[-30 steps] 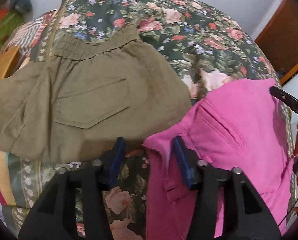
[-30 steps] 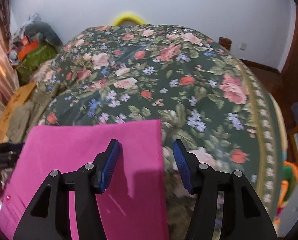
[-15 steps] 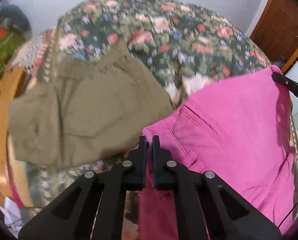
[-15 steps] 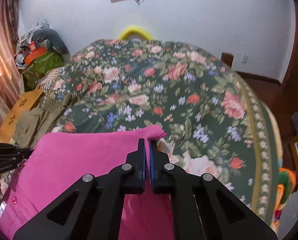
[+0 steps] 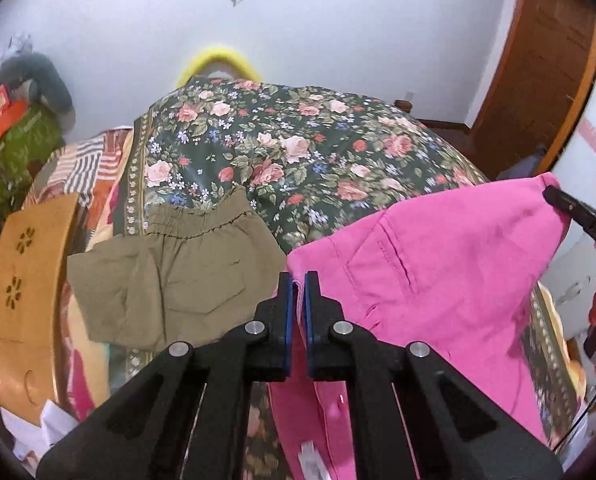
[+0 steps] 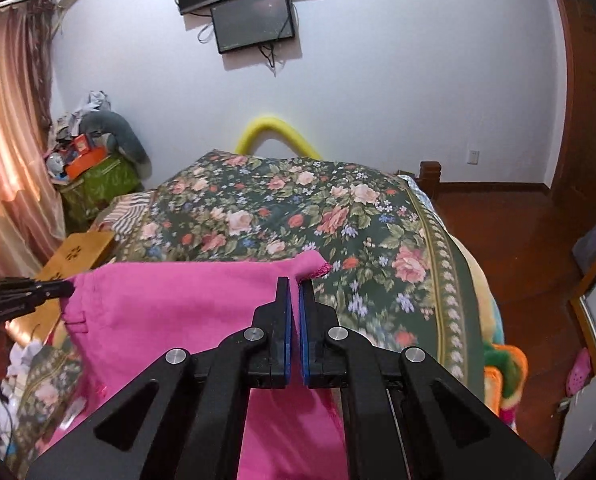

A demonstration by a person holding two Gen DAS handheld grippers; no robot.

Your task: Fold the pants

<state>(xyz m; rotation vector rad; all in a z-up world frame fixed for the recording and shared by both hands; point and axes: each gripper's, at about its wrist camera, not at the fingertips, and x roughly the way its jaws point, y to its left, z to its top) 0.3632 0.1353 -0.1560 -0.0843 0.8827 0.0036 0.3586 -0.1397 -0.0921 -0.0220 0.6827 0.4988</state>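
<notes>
- Left gripper (image 5: 296, 280) and right gripper (image 6: 294, 282) each pinch a corner of the pink pants (image 5: 438, 272) — thin bites could slip.
- Swinging left could drag the near olive shorts (image 5: 177, 272).

Pink pants (image 5: 438, 272), olive shorts (image 5: 177, 276), dark green rose-patterned bedspread (image 5: 298, 148).

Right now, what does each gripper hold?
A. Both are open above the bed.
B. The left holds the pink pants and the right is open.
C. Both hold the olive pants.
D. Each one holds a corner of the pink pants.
D: the left gripper and the right gripper are each shut on an upper corner of the pink pants, which hang stretched between them.
</notes>
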